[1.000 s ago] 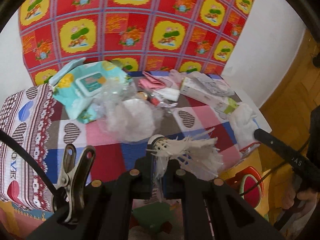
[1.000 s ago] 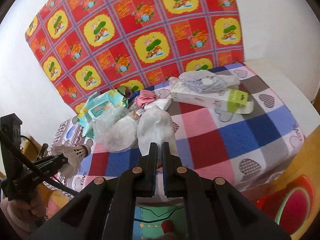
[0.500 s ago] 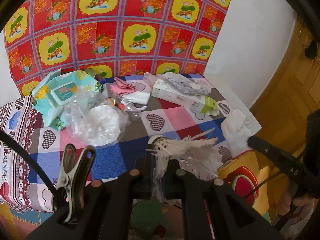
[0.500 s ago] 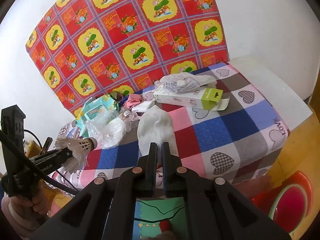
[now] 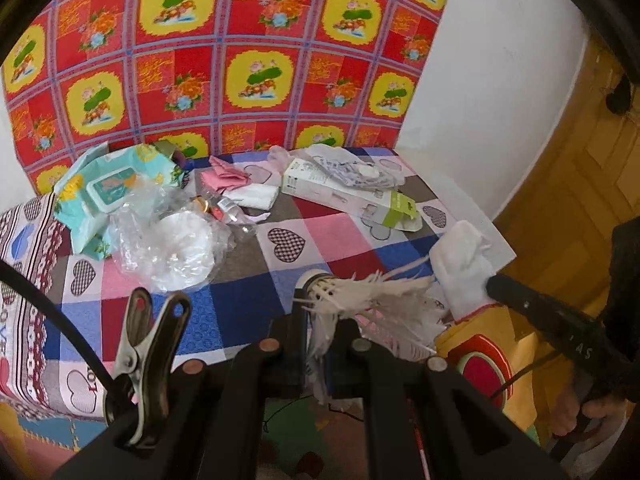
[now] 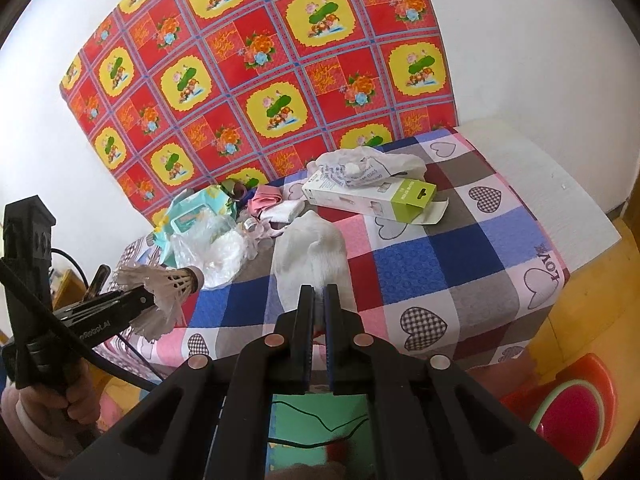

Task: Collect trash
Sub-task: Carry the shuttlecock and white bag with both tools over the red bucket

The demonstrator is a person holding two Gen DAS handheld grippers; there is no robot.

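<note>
I hold the left tongs clenched on a worn white feathered shuttlecock, its cork base pointing forward, above the near edge of the bench covered in a pink, blue and grey checked cloth with hearts. My right tongs are clenched on a crumpled white cloth-like wad, lifted over the same edge.

The right wrist view shows my left tongs from the side, the shuttlecock sticking out of them, and a hand gripping the handle. The left wrist view shows the white wad at the tip of the right tool and a hand low on the right.

Left on the bench: a crumpled clear plastic bag, a teal wet-wipes pack, a long white and green carton with a printed white plastic wrapper on top, and pink and white folded cloths.

Only the right wrist view shows the red watermelon-patterned bowl clearly, on the floor at the right.
</note>
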